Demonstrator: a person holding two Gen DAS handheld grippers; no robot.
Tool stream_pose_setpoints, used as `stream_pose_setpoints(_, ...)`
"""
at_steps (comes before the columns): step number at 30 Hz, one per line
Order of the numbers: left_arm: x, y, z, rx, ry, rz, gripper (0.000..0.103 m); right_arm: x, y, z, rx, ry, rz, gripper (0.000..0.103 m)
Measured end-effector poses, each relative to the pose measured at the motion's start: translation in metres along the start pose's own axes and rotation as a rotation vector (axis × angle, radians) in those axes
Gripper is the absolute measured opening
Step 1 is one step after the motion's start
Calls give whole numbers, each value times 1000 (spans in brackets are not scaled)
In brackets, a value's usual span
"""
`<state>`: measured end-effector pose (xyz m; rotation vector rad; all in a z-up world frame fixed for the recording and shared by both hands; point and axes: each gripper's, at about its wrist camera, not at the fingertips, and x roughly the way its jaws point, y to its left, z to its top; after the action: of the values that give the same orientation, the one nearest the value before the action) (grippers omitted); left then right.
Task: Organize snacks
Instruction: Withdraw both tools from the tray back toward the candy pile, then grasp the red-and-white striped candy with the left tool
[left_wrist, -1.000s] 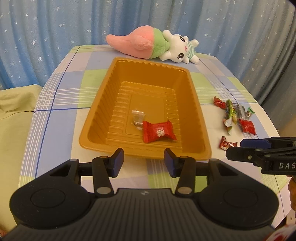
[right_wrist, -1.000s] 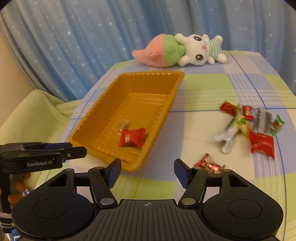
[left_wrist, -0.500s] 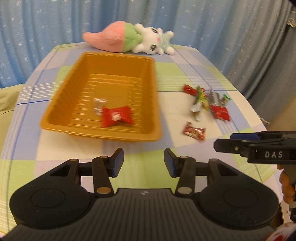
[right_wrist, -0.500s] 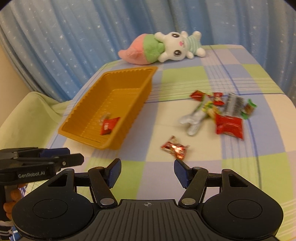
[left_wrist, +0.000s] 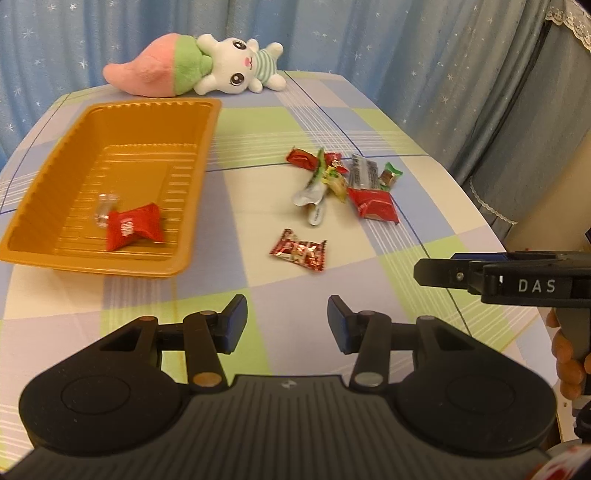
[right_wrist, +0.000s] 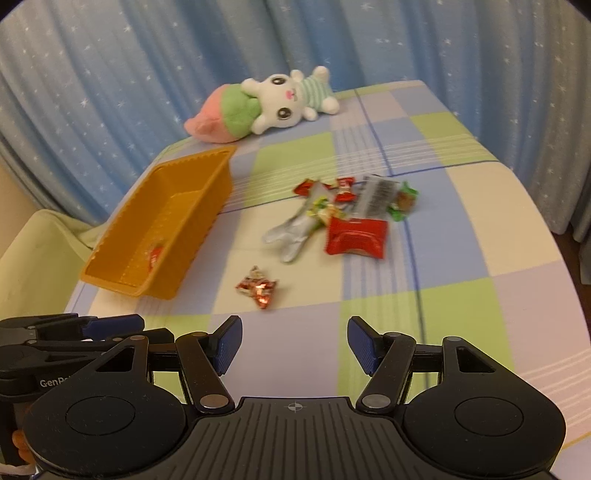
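Left wrist view gives us the worktop (left_wrist: 258, 125) under a checked cloth, and on it the orange tray (left_wrist: 199, 155), the largest thing in play. We count two snacks already inside it: a red pack (left_wrist: 135, 226) and a small clear-wrapped sweet (left_wrist: 105, 208) touching it. So we judge the task begun but mostly undone.

What is left lies on the cloth to the right of the tray. The heap (left_wrist: 343, 181) holds about seven pieces that we can tell apart: a flat red pack (left_wrist: 373, 203), a silver wrapper (left_wrist: 310, 194), a grey striped bar (left_wrist: 364, 171), and smaller red, yellow and green sweets, several overlapping. One red foil candy (left_wrist: 299, 250) sits alone, apart from the heap and nearest to us; we think it the easiest next pick.

A plush rabbit (left_wrist: 236, 74) lies at the far edge, no part of the sorting.

Our left tongs (left_wrist: 287, 320) are spread and hold nothing, hovering short of the lone candy. Our right tongs (right_wrist: 293, 341) are likewise spread and empty, above bare cloth.

For writing, we read "DAS" in white on the side of the right tongs, and "GenR…" cut off on the left ones in the right wrist view. The print on the snack wrappers is too small and blurred to read.
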<state>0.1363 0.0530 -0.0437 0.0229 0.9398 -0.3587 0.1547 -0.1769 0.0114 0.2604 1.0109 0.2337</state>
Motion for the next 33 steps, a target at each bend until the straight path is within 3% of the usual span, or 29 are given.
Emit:
stream_pose_setpoints(7, 21, -18, 3, -23, 25, 14, 45, -4, -25, 1, 23, 5, -7, 63)
stream_pose_setpoints(10, 29, -24, 5, -32, 28, 24, 54, -4, -32, 3, 24, 7, -8, 63)
stream_pose_setpoints(33, 101, -43, 26, -20, 50, 68, 54, 11, -78, 18, 65, 36, -29, 63)
